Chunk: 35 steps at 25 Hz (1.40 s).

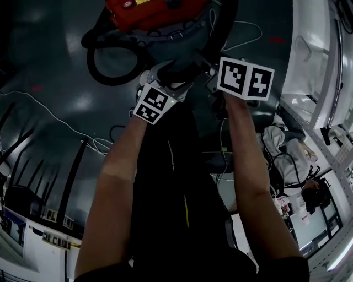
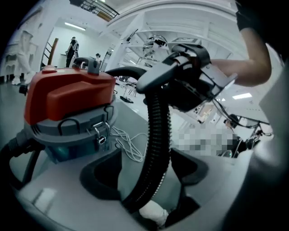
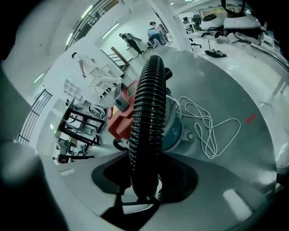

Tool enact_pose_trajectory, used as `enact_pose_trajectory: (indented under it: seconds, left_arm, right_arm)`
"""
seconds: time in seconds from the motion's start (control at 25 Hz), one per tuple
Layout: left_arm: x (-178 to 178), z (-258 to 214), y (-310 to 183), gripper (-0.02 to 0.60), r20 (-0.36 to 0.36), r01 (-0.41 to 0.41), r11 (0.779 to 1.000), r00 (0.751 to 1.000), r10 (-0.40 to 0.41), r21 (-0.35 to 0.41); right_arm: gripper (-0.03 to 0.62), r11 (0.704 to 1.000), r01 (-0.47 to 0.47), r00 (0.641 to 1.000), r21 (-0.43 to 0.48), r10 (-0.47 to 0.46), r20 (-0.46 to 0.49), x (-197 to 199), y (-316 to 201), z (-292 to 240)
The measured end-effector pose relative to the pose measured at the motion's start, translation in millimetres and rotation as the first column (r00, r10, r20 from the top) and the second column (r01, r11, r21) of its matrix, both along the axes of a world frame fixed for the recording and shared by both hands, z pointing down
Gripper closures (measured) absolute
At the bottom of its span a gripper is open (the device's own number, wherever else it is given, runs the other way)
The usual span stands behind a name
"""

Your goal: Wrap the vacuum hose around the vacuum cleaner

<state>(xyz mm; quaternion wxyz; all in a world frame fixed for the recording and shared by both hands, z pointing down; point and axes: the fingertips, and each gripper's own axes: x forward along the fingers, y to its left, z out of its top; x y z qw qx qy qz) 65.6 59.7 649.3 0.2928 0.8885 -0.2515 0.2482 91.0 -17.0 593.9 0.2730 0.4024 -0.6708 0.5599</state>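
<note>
Beside the red vacuum cleaner [image 1: 149, 14], the right gripper [image 3: 143, 182] squeezes the hose [image 3: 143, 113] while the left gripper [image 2: 146, 178] is wide open around it, so next it should probably grab and loop it round.

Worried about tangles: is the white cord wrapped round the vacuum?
No, the white cord lies looped on the floor beside the vacuum.

Glossy grey floor [image 1: 49, 66], ceiling strip lights [image 2: 74, 26], black metal rack [image 3: 80, 122].

The head view's top edge crops the vacuum cleaner [image 1: 160, 15].
</note>
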Motion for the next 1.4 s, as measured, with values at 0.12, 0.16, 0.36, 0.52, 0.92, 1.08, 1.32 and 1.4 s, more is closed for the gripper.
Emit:
enact_pose_trajectory:
  seconds: [0.12,0.16,0.36,0.52,0.92,1.08,1.32,1.4]
  left_arm:
    - [-5.1,16.0,12.3,0.235,0.056,-0.041,0.999,0.998,0.042,-0.029]
    - [-6.2,21.1,15.9,0.235,0.075,-0.059,0.998,0.995,0.061,-0.036]
    - [-6.9,46.9,30.4,0.286,0.178,-0.173,0.983,0.967,0.181,-0.063]
    - [9.3,42.6,43.7,0.391,0.198,-0.287,0.957,0.936,0.290,-0.043]
    - [17.0,12.7,64.6,0.402,0.186,-0.198,0.977,0.960,0.209,-0.076]
    - [11.0,7.2,68.5,0.403,0.170,-0.193,0.978,0.964,0.205,-0.081]
    - [-5.5,6.5,75.7,0.405,0.199,-0.194,0.978,0.958,0.206,-0.078]
    - [-11.4,5.8,80.4,0.405,0.212,-0.191,0.978,0.956,0.203,-0.079]
  right_arm:
    - [0.418,1.000,-0.002,1.000,-0.005,0.002,0.016,-1.6,-0.1,-9.5]
    - [0.418,1.000,-0.002,1.000,-0.006,0.002,0.018,-2.4,-0.5,-12.6]
    - [0.418,1.000,0.010,0.999,-0.003,-0.010,0.035,-4.9,-3.7,-27.5]
    - [0.416,0.999,0.048,0.999,-0.006,-0.048,0.024,-1.0,-3.8,-29.6]
    - [0.416,0.998,0.066,0.997,-0.020,-0.065,0.052,5.6,-2.4,-39.2]
    - [0.411,0.997,0.075,0.996,-0.021,-0.074,0.057,2.4,-1.4,-39.5]
    - [0.401,0.996,0.086,0.994,-0.001,-0.086,0.068,-7.4,2.1,-31.7]
    - [0.395,0.995,0.097,0.994,0.003,-0.097,0.057,-11.7,5.5,-29.4]
